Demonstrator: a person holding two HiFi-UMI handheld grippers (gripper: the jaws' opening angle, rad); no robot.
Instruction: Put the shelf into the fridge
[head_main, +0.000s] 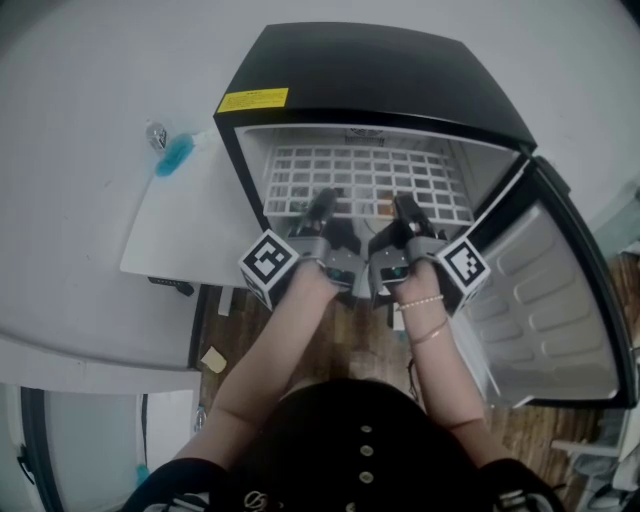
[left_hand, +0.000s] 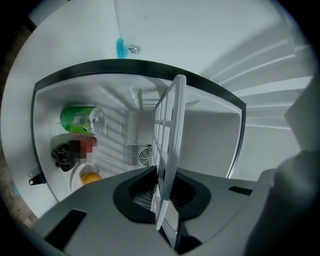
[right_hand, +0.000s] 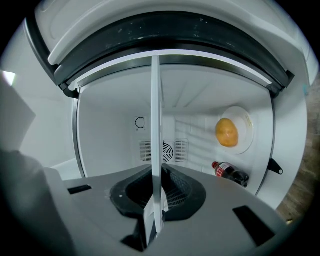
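Step in hand, as judged: insertion of the shelf, partly done.

The white wire shelf (head_main: 370, 180) is being held by its near edge in both grippers. The left gripper (left_hand: 162, 176) is being kept closed down to the thickness of the edge wire, which is running straight between its jaws. The right gripper (right_hand: 156, 186) is being kept closed on the same edge in the same way. From both sets of fingertips the shelf is reaching forward into the open cavity of the black mini fridge (head_main: 385, 70), with its door (head_main: 560, 300) swung wide, well off to the right of the right fingers. Whether the shelf's side edges are being carried on the wall ledges cannot be told.

Next move, as judged: a level, even push by both grippers is being called for, so that neither side is jamming. After that, release and a straight withdrawal.

Count:
- shelves: one
- grippers: two, both on the shelf
- fridges: one, door open
- beyond the fingertips, to one side of the shelf plane: one green can (left_hand: 77, 119), one cola bottle (right_hand: 231, 173), one white plate (right_hand: 246, 125) carrying one orange fruit (right_hand: 226, 132)
- behind the shelf, straight ahead of the fingertips: one fan grille (right_hand: 175, 151)
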